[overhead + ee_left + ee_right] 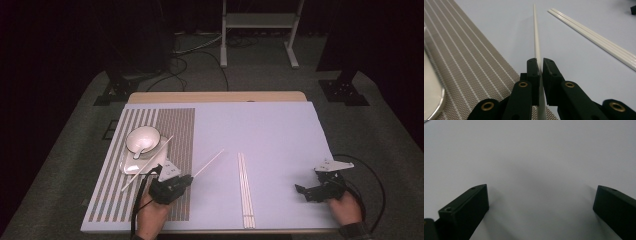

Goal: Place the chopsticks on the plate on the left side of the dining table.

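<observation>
**A thin chopstick in a narrow pinch: where it could slip**

Nearest the person, at about 7 o'clock on the table, the left gripper has its jaws closed tight on a single white chopstick. The pinch sits well down the stick's length, so a long free part reaches ahead of the jaws toward 1 o'clock and a shorter tail runs back under the gripper. That is the main risk, as I judge it: a smooth, round, slender stick held at one narrow spot can swivel or slide in the pads if the hand turns quickly, and the long end would then dip and catch the table.

Over at 5 o'clock the right gripper rests low on the pale blue table cover with its jaws wide apart and nothing between them, so it gives no support.

Between the two hands, near 6 o'clock, a bundle of chopsticks lies flat. A low swing of the held stick could knock them askew.

Farther off, at 9 o'clock, a bowl with a spoon sits on a plate on the striped mat, and another chopstick leans across the plate. If the held stick is laid beside it carelessly, it could roll off the rim or nudge the leaning one away.
</observation>
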`<state>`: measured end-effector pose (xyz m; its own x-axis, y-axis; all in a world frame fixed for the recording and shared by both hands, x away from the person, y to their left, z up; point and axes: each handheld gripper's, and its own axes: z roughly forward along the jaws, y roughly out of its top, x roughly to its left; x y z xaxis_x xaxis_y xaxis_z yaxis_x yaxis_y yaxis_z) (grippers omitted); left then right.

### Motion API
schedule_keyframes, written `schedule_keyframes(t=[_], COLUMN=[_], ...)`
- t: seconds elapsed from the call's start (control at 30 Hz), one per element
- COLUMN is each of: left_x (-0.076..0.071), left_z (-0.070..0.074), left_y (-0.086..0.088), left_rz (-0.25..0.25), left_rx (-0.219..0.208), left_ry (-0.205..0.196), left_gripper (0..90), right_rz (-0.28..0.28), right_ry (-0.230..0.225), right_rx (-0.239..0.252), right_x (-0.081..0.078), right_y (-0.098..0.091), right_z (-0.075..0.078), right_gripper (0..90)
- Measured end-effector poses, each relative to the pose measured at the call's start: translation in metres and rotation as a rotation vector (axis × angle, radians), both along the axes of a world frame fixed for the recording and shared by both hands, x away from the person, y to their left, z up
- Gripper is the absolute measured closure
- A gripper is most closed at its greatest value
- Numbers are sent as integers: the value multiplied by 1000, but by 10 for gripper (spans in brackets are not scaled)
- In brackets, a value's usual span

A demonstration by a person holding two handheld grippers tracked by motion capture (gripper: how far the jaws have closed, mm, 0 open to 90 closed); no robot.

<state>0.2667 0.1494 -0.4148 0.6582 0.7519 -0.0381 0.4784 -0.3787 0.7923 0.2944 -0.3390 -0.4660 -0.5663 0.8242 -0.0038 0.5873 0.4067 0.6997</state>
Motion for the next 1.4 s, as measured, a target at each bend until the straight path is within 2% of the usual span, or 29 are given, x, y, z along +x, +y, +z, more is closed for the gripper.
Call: schedule_keyframes(t=[0.4,0.77,1.4], left_x=[0,2,3], left_z=[6,6,2], left_y=[33,61,98], left_rz=[70,116,189], left_rx=[-19,-35,-25], left_ry=[-11,-12,-7], left_gripper=[840,839,839], right_rz=[-1,-2,-2], right_ry=[1,1,2], right_rx=[1,1,2], right_x=[0,0,0], right_y=[0,0,0], right_z=[0,0,0], right_gripper=[0,0,0])
